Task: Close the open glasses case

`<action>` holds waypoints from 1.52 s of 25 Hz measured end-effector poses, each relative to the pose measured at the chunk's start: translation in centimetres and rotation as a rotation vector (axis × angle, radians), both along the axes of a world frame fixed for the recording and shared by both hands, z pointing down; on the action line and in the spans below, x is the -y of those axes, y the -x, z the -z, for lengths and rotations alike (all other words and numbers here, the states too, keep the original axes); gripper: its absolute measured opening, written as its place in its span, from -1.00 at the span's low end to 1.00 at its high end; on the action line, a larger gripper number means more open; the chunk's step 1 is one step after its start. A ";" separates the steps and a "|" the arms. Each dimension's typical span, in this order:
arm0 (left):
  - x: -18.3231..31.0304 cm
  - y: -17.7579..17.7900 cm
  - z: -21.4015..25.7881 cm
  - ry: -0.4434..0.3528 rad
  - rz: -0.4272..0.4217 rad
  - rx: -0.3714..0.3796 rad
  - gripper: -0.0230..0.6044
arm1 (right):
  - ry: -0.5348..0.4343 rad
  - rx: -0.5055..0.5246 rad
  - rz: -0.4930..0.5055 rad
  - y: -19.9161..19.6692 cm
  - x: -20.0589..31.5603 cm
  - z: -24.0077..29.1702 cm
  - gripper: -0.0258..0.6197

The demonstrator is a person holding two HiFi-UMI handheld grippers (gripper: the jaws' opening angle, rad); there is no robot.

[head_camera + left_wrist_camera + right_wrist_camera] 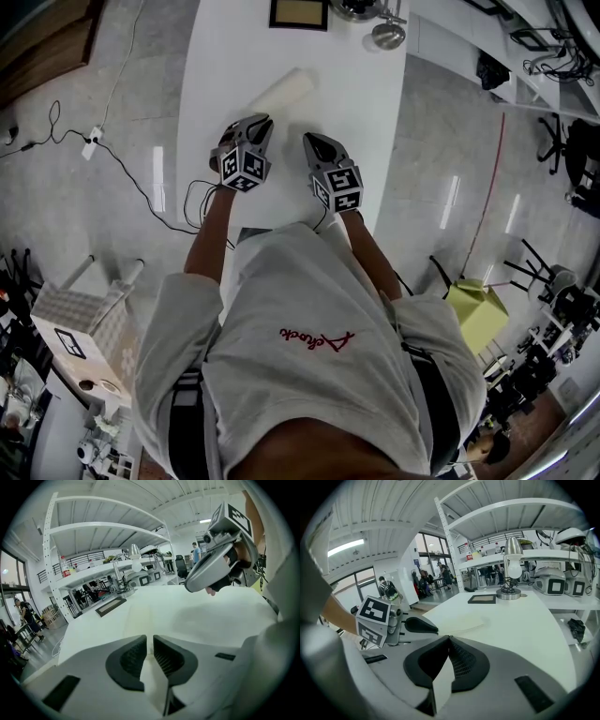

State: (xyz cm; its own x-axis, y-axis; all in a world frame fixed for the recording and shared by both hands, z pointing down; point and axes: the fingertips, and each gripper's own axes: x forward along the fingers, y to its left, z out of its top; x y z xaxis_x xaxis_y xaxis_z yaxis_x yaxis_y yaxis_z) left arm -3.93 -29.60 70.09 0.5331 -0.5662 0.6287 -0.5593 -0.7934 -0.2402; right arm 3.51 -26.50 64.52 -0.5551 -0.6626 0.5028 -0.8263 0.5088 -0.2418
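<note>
1. Head view.
   - Shows a long white table (pixel 361 103) running away from the person.
   - Finds the cream glasses case (pixel 286 89) lying aslant in the far half, about midway between the table's left and right edges.
   - Reads the case only as one rounded bar; cannot tell whether the lid is fully down.
   - Puts the left gripper (pixel 260 121) and the right gripper (pixel 312 140) side by side over the near end. Both point toward the case and are clear of it, the left one nearer.
   - Places a lamp (pixel 387 33) and a dark frame (pixel 299 13) by the far edge.

2. Left gripper view.
   - Looks straight along this gripper's jaws: slightly apart, with a narrow gap.
   - Shows only bare tabletop through the gap, nothing gripped.
   - Catches the case (pixel 139 620) as a pale low shape just ahead on the table, not touched.
   - Has the right gripper hanging above the table at the upper right.

3. Right gripper view.
   - Shows this gripper's jaws together, tips meeting, with nothing between them.
   - Sets the case (pixel 461 622) ahead and well apart, flat on the table's middle.
   - Shows the left gripper's dark jaw tip at the left, short of the case's near end.
   - Keeps lamp and frame beyond the case, near the far edge.
</note>
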 end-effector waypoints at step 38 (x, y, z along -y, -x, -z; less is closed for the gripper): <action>-2.1 -3.1 15.2 -0.162 0.117 -0.471 -0.85 | -0.151 0.085 -0.015 -0.8 -1.7 5.2 -0.84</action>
State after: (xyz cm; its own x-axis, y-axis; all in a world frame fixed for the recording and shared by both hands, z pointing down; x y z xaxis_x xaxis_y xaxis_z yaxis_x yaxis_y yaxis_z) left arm -0.88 -27.48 54.84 0.6645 -0.7095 0.2348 -0.7196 -0.6922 -0.0554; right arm 4.35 -24.84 59.32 -0.5813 -0.7352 0.3487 -0.8136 0.5326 -0.2334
